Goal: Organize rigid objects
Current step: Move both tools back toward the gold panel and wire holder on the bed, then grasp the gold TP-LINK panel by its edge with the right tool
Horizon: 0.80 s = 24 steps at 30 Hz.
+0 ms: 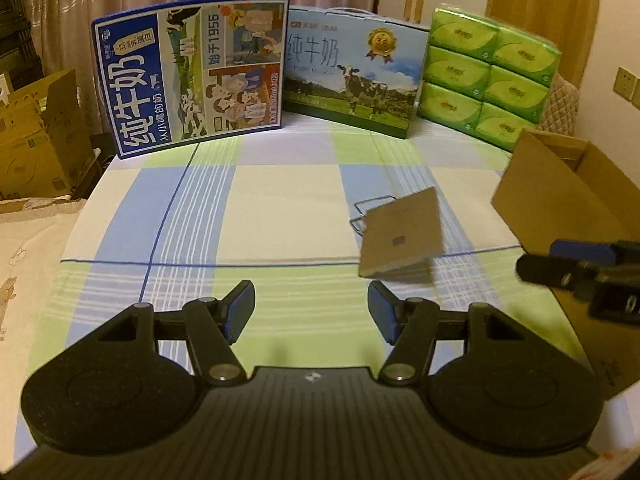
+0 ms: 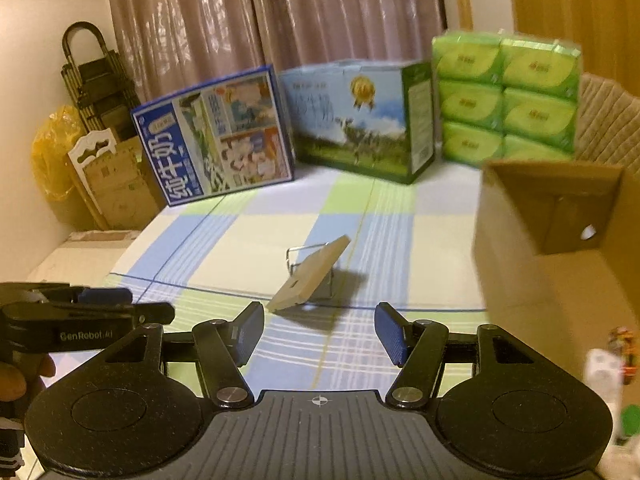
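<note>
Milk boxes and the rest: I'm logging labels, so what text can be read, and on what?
"纯牛奶" and "始于1956": blue milk box.
"纯牛奶": cow milk box; its smaller print is too blurred to read.
"GenRobot.AI": side of the left tongs.
Green tissue packs, small card: marks unreadable.

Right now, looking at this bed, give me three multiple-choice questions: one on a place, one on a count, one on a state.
1. Where does the blue milk carton stand?
A. Left of the cow-picture carton
B. Inside the cardboard box
C. On the floor

2. How many green tissue packs face the camera?
A. Two
B. Six
C. Ten

3. How is the small tan board positioned?
A. Lying flat
B. Propped at a tilt on a wire stand
C. Held in a claw

Answers: 1 A, they stand side by side; 2 B, three rows of two; 3 B, its top edge is raised.
</note>
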{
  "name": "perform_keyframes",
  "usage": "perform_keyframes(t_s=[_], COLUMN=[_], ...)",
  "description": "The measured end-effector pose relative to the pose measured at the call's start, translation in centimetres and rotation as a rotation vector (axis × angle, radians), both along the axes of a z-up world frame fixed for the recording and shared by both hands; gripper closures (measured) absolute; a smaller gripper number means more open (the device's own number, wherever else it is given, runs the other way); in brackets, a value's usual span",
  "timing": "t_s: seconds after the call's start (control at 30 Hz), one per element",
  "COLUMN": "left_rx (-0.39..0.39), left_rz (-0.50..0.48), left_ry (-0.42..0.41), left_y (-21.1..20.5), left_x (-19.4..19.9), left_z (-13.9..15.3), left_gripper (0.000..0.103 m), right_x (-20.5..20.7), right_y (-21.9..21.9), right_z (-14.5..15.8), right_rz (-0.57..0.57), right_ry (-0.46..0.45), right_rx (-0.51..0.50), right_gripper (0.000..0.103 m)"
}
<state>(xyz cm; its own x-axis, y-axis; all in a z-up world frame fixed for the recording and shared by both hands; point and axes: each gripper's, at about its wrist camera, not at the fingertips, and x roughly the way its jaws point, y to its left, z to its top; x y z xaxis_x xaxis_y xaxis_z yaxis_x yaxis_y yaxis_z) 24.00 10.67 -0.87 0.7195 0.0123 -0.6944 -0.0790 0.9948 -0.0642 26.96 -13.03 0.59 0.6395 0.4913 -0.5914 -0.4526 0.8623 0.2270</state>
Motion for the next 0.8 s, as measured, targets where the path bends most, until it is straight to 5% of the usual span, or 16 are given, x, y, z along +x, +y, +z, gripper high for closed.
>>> perform_keyframes(t_s=[0.37, 0.8], left_rx=[-0.023, -0.029], left_rz=[0.037, 0.024], left_ry=[0.019, 0.035], left_y=[2.1, 2.1], left_x=[4.3, 5.4], left_z=[-1.8, -2.5], left_gripper=[0.045, 0.045], right_x=[6.3, 9.9], right_y=[2.9, 2.3], right_z=[-4.2, -6.4], right_rz=[0.032, -0.014], right_ry=[0.109, 0.236], right_rx=[0.103, 0.197], right_gripper=[0.046, 0.091])
